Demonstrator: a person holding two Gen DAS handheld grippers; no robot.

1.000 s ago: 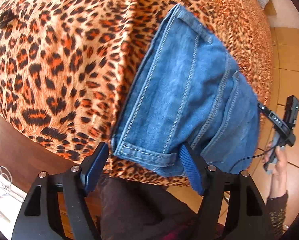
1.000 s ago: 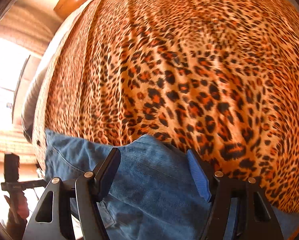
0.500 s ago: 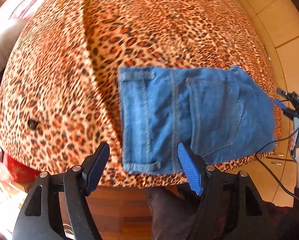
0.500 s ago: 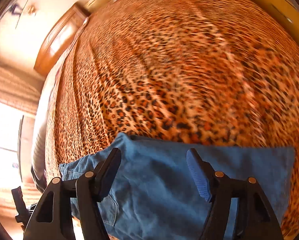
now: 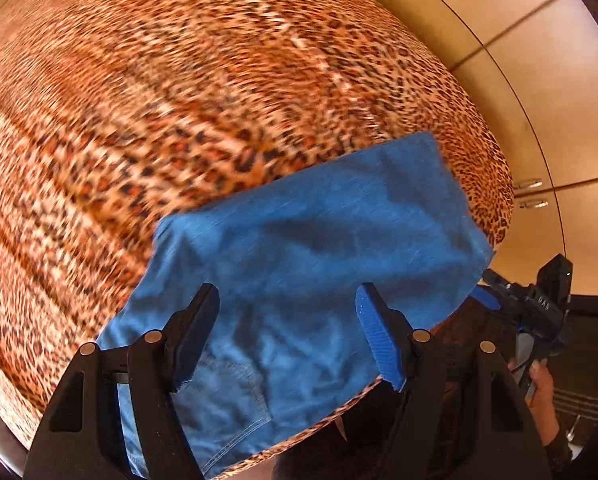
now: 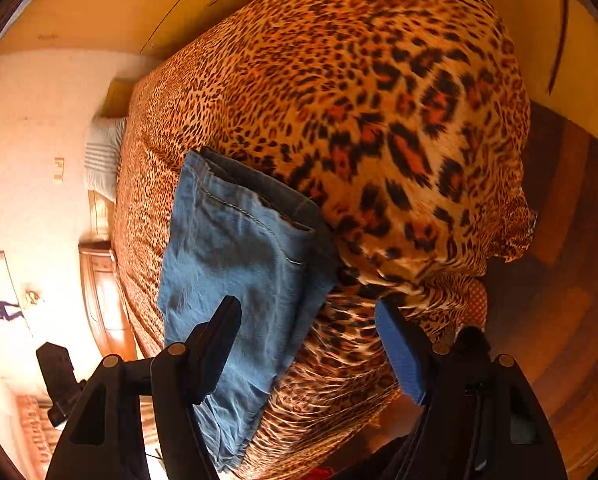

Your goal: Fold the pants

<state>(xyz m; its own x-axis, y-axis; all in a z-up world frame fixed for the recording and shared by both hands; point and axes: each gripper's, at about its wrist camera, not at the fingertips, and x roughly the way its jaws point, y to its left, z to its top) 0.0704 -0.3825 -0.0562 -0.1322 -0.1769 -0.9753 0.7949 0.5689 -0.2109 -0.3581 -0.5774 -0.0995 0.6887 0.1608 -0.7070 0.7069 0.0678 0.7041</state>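
Observation:
Folded blue denim pants (image 5: pixel 307 264) lie as a flat rectangle near the edge of a bed covered in a leopard-print spread (image 5: pixel 179 100). In the right wrist view the pants (image 6: pixel 235 264) show stacked folded layers with a stitched seam. My left gripper (image 5: pixel 287 336) is open and empty, hovering above the near part of the pants. My right gripper (image 6: pixel 307 348) is open and empty, above the pants' near edge and the spread (image 6: pixel 379 120). The other gripper (image 5: pixel 539 304) appears at the right of the left wrist view, held in a hand.
Light wooden wardrobe doors with metal handles (image 5: pixel 531 192) stand beyond the bed. A wooden headboard (image 6: pixel 103 296), a striped pillow (image 6: pixel 103 156) and a white wall are at the left in the right wrist view. Dark wooden floor (image 6: pixel 571 320) lies at the right.
Both cameras swung and rose relative to the bed; the pants stay folded on the spread. Both grippers stayed open and empty.

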